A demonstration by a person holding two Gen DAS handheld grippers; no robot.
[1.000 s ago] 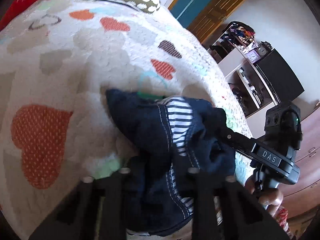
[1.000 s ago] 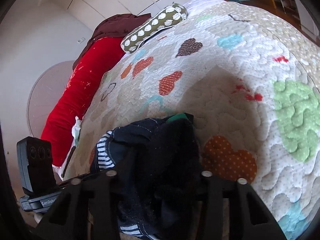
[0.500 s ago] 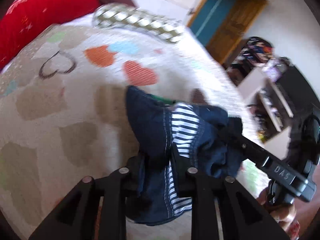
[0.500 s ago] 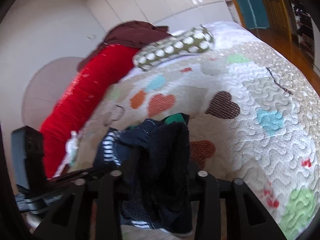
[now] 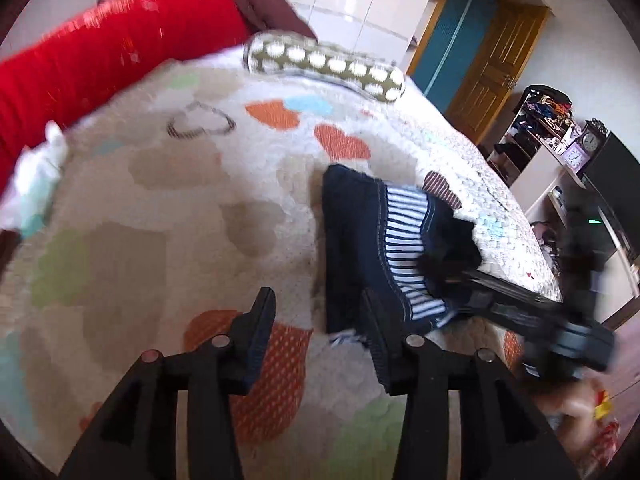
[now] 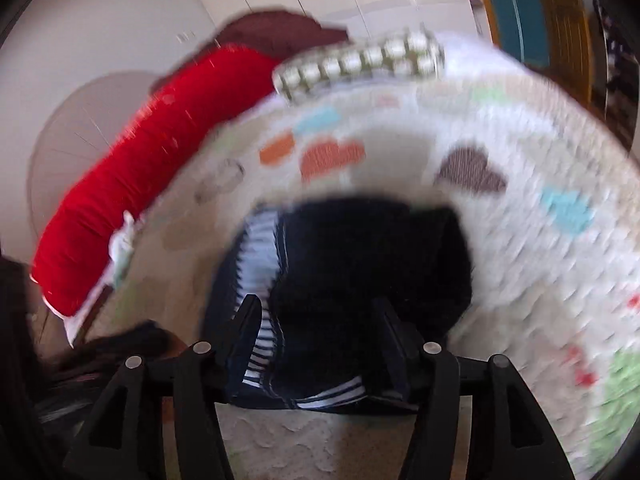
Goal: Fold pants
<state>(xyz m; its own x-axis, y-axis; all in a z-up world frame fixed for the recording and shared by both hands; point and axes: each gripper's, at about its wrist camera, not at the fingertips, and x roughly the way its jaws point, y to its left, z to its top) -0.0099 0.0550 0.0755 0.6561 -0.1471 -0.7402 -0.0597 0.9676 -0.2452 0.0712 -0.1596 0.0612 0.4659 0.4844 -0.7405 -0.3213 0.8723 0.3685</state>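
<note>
Pants (image 5: 372, 240) lie right of left tongs (image 5: 320, 308) — between right tongs (image 6: 316, 316).

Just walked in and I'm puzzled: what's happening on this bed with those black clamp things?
A person is folding a small pair of dark navy pants with a striped white lining on a heart-patterned quilt, holding a two-finger gripper in each hand. The pants lie bunched in a compact bundle. The left gripper has just been opening; only quilt shows between its fingers, the pants beside it. The right gripper has been opening too, with the fabric between its fingers.
</note>
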